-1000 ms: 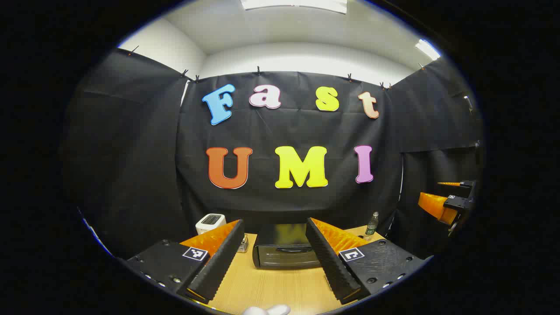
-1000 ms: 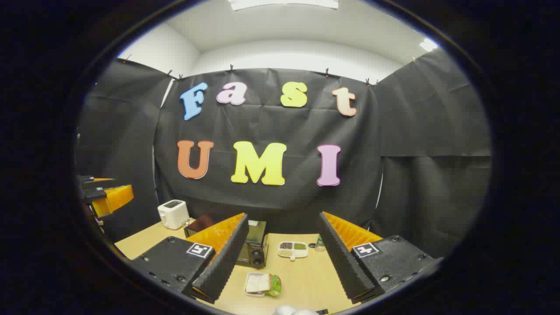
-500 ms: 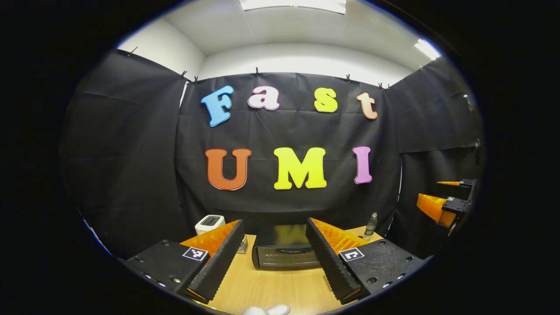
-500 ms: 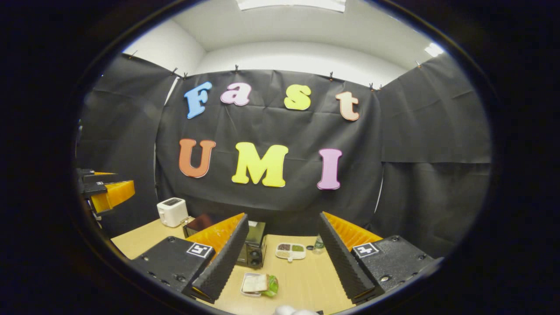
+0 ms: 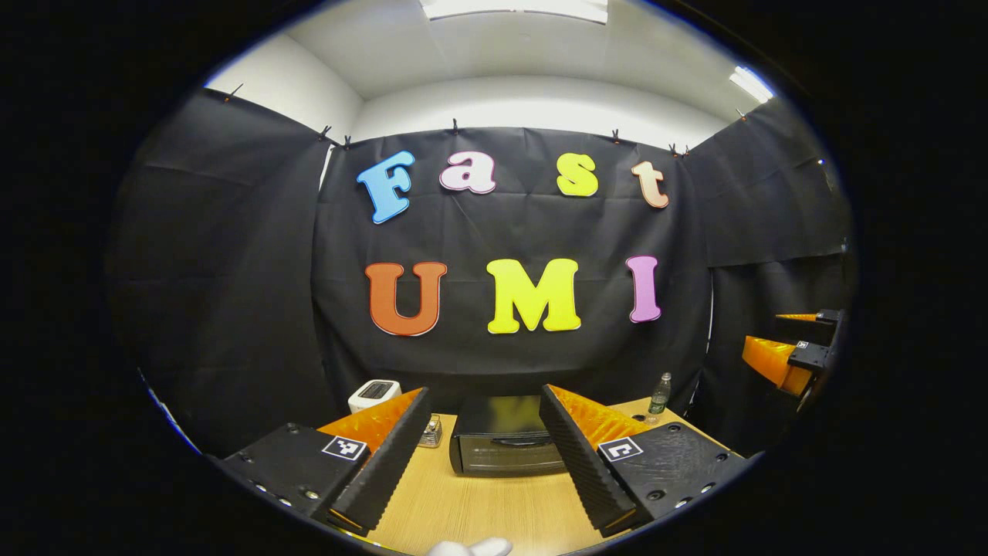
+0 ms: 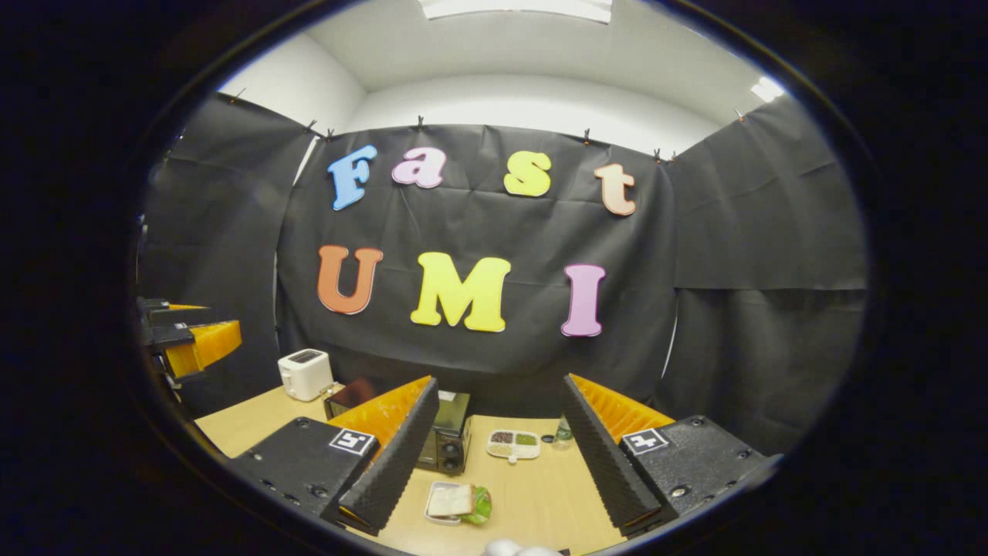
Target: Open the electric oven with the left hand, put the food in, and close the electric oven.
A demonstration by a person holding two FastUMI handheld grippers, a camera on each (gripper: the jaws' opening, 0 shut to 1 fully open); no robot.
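While oven sits shut and sandwich waits, hovering barely shifted, left gripper and right gripper both agape, nothing begun.

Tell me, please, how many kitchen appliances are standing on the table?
2: a black electric oven at the table's middle, door closed, and a white toaster at the far left corner. More could sit hidden behind the tongs.
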